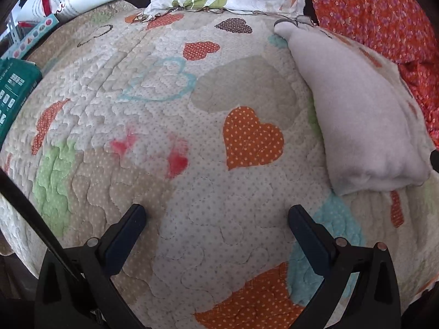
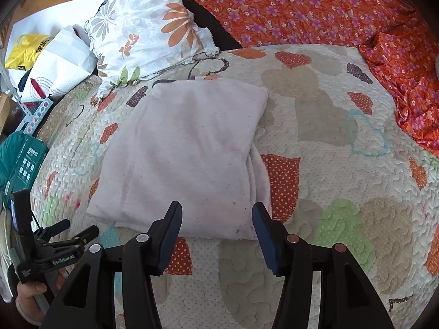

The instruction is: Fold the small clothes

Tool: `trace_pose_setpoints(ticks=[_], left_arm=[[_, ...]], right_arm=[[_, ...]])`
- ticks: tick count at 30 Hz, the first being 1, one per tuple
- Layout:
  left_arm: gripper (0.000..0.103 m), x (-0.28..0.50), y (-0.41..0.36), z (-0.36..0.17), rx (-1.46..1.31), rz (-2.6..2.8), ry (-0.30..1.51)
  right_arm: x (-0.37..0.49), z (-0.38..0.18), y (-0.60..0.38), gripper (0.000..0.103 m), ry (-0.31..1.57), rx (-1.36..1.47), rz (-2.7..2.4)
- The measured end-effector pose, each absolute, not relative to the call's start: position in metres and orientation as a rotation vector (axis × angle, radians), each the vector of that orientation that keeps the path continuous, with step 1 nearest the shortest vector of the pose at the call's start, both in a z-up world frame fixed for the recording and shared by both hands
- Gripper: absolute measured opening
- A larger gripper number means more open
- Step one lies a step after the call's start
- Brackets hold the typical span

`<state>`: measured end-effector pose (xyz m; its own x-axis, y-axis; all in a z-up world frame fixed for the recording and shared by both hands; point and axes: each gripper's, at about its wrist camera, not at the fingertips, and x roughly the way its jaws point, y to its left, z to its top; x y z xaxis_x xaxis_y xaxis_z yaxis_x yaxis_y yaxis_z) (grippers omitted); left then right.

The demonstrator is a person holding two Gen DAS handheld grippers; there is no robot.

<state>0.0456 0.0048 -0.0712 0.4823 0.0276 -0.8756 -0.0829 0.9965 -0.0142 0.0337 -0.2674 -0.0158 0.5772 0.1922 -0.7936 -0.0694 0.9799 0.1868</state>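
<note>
The folded cloth [image 2: 186, 150] lies on the quilt [image 2: 329, 164] just ahead of the half-open, empty right gripper [image 2: 216, 219]; the left gripper [image 1: 216, 219], wide and empty, is set well aside

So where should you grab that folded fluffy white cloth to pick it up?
Probably the near right corner of the folded fluffy white cloth, coming from the front. The stacked layer edges show along its right side, so one pinch there catches them all. The right gripper hovers open just above that edge.
</note>
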Motion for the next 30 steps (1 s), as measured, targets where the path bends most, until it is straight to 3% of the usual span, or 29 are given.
trace_pose_setpoints(ticks=[15,25,30], left_arm=[[0.103,0.056,0.005,-0.07,-0.062,0.107,1.1],[0.103,0.025,0.0,-0.019,-0.009,0.131,0.89],[0.103,0.023,-0.016,-0.011,0.024,0.078,0.878]], right_arm=[[0.026,-0.011,-0.26,0.059,0.916,0.11,0.151],[0.016,-0.003,-0.256,0.063,0.886,0.072,0.127],[0.007,-0.005,-0.253,0.066,0.883,0.042,0.097]])
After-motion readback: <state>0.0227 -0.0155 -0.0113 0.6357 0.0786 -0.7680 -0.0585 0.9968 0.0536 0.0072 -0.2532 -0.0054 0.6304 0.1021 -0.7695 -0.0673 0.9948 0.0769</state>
